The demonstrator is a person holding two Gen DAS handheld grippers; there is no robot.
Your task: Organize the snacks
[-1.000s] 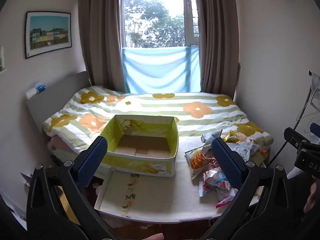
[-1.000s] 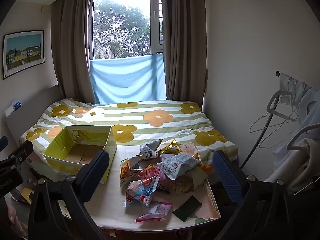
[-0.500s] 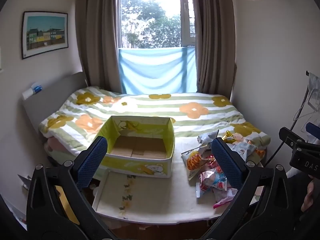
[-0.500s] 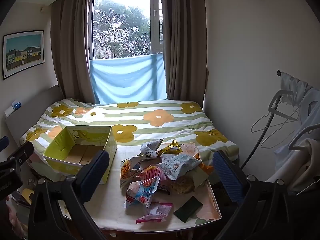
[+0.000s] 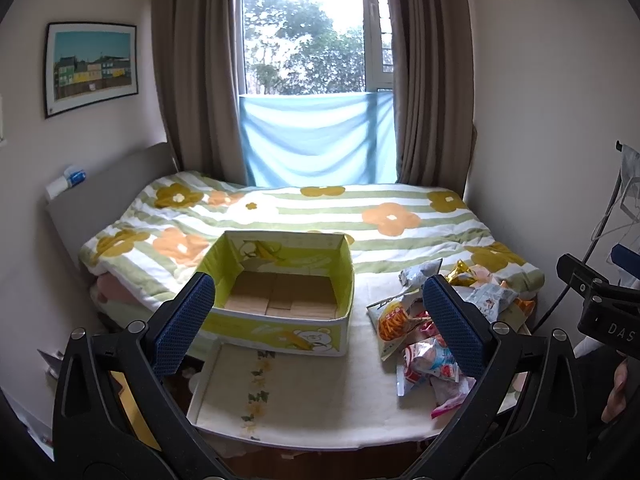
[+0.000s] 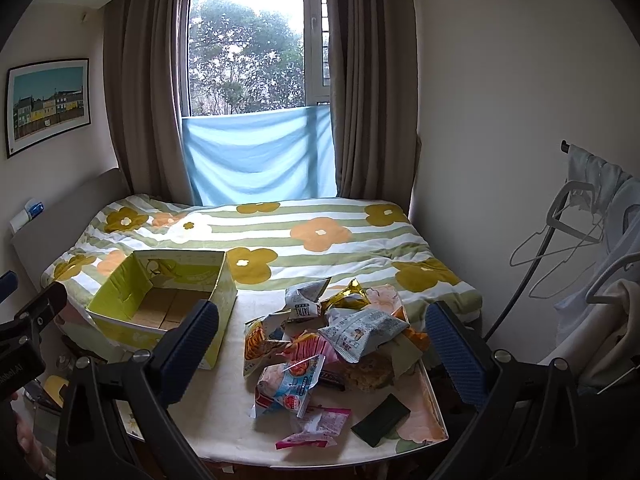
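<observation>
— So, how many boxes on that table [image 6: 224,432]?

— One: a yellow-green cardboard box [image 5: 280,300], open at the top, standing on the table's left side with nothing in it but its bare brown floor.

— And the snacks?

— One heap [image 6: 328,340] on the right side, well apart from the box. I can pick out maybe ten packets, though they overlap too much for a sure count. A silver-grey packet [image 6: 360,334] lies on top, an orange one [image 6: 256,340] at the left edge, a blue-and-pink one [image 6: 290,388] toward the front, a small pink wrapper [image 6: 320,426] nearest the edge, and one flat dark bar [image 6: 382,420] lies by itself just beside it.

— The two claws?

— Both hover above the near edge of the table. The left gripper [image 5: 316,320] has its two blue pads spread wide, the box showing between them — nothing held. The right gripper [image 6: 320,344] is spread just as wide, framing the heap, also empty-handed.

— Behind?

— One bed [image 6: 280,236] with a flowered, striped quilt, and one window [image 6: 248,48].
</observation>
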